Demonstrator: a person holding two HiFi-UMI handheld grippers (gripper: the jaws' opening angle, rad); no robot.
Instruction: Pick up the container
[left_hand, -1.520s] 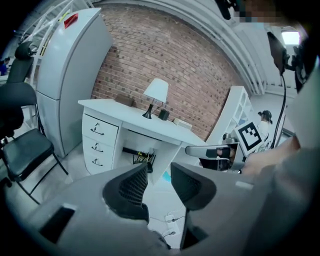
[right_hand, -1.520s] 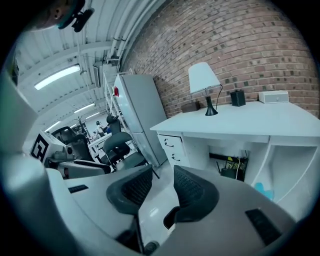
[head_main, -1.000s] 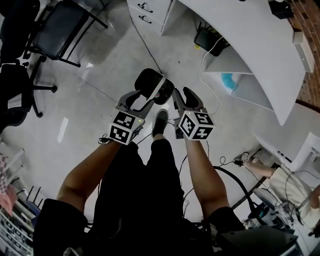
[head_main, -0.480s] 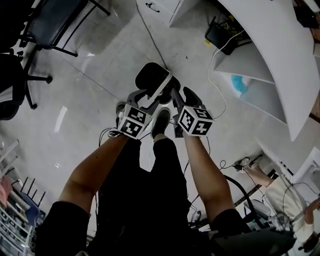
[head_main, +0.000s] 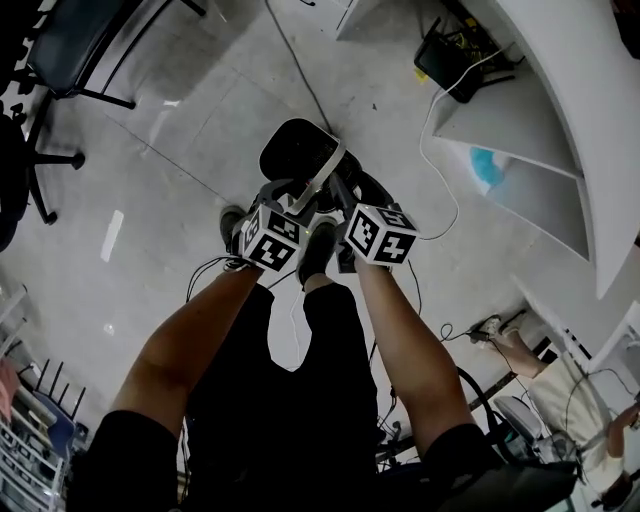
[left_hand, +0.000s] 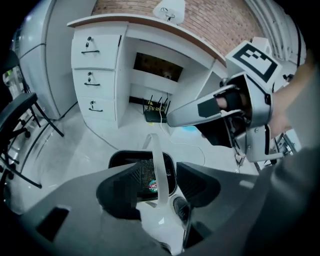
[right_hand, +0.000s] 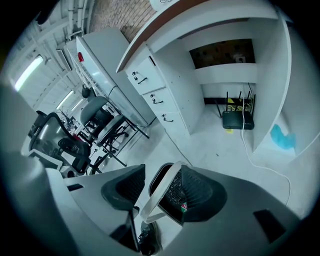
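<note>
A black mesh container (head_main: 292, 150) with a white bail handle (head_main: 325, 172) stands on the grey floor in front of my feet. My left gripper (head_main: 296, 196) and right gripper (head_main: 340, 192) come at the handle from either side. In the left gripper view the handle (left_hand: 157, 170) rises between the jaws of the left gripper (left_hand: 159, 187), with a gap on each side. In the right gripper view the handle (right_hand: 161, 197) likewise stands free between the jaws of the right gripper (right_hand: 161, 191). Both pairs of jaws have just been opening. A small red and green label (left_hand: 153, 186) shows inside the container.
A white curved desk (head_main: 560, 90) with drawers (left_hand: 95, 75) stands beyond the container, with a black router (left_hand: 155, 115) and a white cable (head_main: 432, 150) under it. Office chairs (head_main: 60, 50) are at the left. My shoes (head_main: 314, 248) are right behind the grippers.
Both grippers have sunk toward the floor at the container's handle, and their marker cubes have drawn closer together. The container has stayed in front of them.
</note>
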